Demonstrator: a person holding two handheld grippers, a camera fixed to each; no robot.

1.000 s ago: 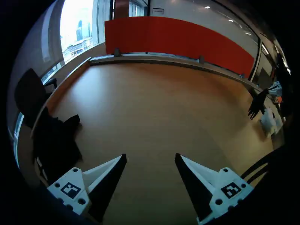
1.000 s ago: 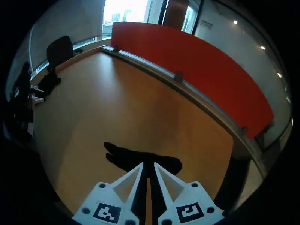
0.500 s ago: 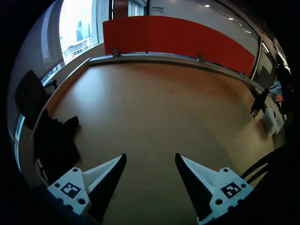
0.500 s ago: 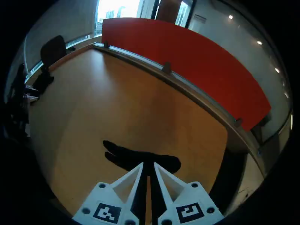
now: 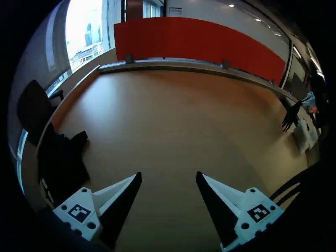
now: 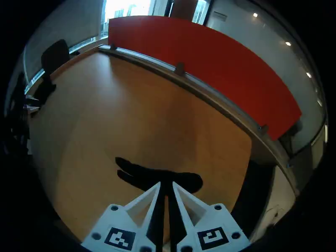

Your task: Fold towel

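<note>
A small black cloth (image 6: 159,176) with finger-like ends hangs from my right gripper (image 6: 166,184), whose fingers are shut on it above the wooden table (image 6: 126,113). In the left gripper view the same black cloth (image 5: 290,117) dangles at the far right edge of the table (image 5: 168,113). My left gripper (image 5: 168,174) is open over the table's near side, with nothing between its fingers.
A red partition (image 5: 197,40) on a grey rail runs along the table's far edge. A dark bundle (image 5: 63,159) lies at the table's left edge beside a black chair (image 5: 31,109). Pale objects (image 5: 303,133) sit at the far right.
The right gripper has shifted and turned slightly with the black cloth still in its grip. In the left gripper view the cloth has drifted slightly. The left gripper has barely moved.
</note>
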